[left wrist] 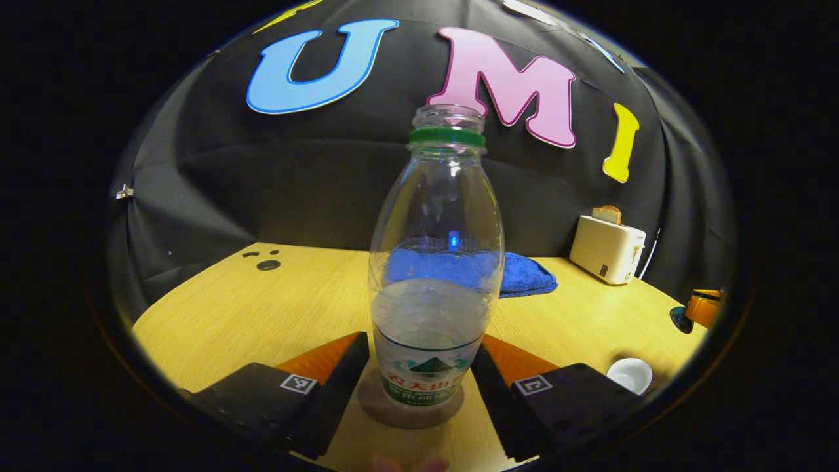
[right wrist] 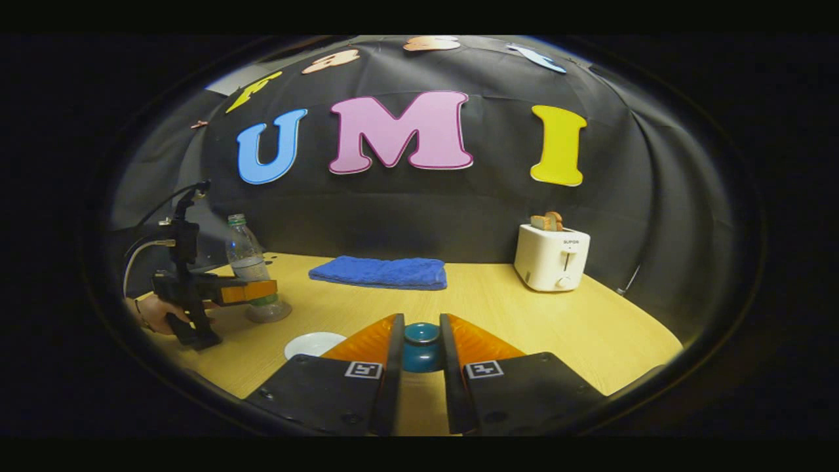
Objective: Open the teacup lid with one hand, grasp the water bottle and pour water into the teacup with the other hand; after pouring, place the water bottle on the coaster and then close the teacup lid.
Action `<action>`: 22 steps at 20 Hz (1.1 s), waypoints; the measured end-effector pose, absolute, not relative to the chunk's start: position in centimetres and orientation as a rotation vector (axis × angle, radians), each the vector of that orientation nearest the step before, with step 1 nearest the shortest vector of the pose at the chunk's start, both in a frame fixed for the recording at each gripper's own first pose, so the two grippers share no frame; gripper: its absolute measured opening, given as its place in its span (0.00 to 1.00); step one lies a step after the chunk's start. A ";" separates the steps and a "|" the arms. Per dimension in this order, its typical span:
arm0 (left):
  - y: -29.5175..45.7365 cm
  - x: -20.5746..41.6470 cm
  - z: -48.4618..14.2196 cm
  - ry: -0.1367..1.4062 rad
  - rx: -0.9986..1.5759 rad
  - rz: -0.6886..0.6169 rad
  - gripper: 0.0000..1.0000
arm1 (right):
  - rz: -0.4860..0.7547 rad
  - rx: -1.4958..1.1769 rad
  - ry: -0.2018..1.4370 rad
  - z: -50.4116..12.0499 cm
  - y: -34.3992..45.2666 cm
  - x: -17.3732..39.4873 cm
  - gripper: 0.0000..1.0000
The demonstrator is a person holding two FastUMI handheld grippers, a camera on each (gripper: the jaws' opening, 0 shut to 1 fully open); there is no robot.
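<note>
A clear water bottle (left wrist: 432,262), uncapped with a green neck ring and partly full, stands upright on a round brown coaster (left wrist: 393,410). My left gripper (left wrist: 419,347) is shut on its lower body, one finger at each side. In the right gripper view the same bottle (right wrist: 246,259) and the left gripper (right wrist: 259,290), held by a hand, are at the far left. My right gripper (right wrist: 421,321) is shut on a teal teacup lid (right wrist: 421,351) above the table. The white teacup (right wrist: 314,344) sits open just left of it, also seen low right in the left gripper view (left wrist: 629,375).
A folded blue towel (right wrist: 380,272) lies at the back of the wooden table (right wrist: 524,314). A white toaster (right wrist: 550,257) with bread stands at the back right. The table's curved edge runs along the right and front.
</note>
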State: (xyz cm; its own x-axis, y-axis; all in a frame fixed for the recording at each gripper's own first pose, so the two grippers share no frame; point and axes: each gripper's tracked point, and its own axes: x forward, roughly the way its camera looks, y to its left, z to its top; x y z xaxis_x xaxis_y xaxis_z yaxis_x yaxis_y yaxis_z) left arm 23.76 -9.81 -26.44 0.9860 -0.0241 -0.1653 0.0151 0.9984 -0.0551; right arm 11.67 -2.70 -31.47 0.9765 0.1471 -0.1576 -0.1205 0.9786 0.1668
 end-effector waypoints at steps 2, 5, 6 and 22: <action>-9.6 23.3 -26.8 0.176 -0.049 -0.016 0.95 | 0.156 0.168 0.172 -31.5 -1.4 11.8 0.36; -9.4 22.0 -27.1 0.190 -0.025 -0.020 0.95 | 0.201 0.187 0.181 -31.7 1.1 11.6 0.31; -9.5 21.6 -27.3 0.192 -0.018 -0.022 0.96 | 0.217 0.186 0.184 -31.8 2.0 11.6 0.27; -8.0 15.3 -28.7 0.240 -0.029 -0.030 0.95 | 0.306 0.144 0.236 -34.8 8.2 11.4 0.36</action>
State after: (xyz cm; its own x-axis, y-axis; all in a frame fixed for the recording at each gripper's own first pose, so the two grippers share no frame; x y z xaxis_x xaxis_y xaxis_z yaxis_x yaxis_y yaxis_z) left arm 15.33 -8.05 -28.66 0.9709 -0.0329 -0.2374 0.0260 0.9991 -0.0323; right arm 11.36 8.18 -34.76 0.9264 0.3144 -0.2074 -0.2809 0.9436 0.1755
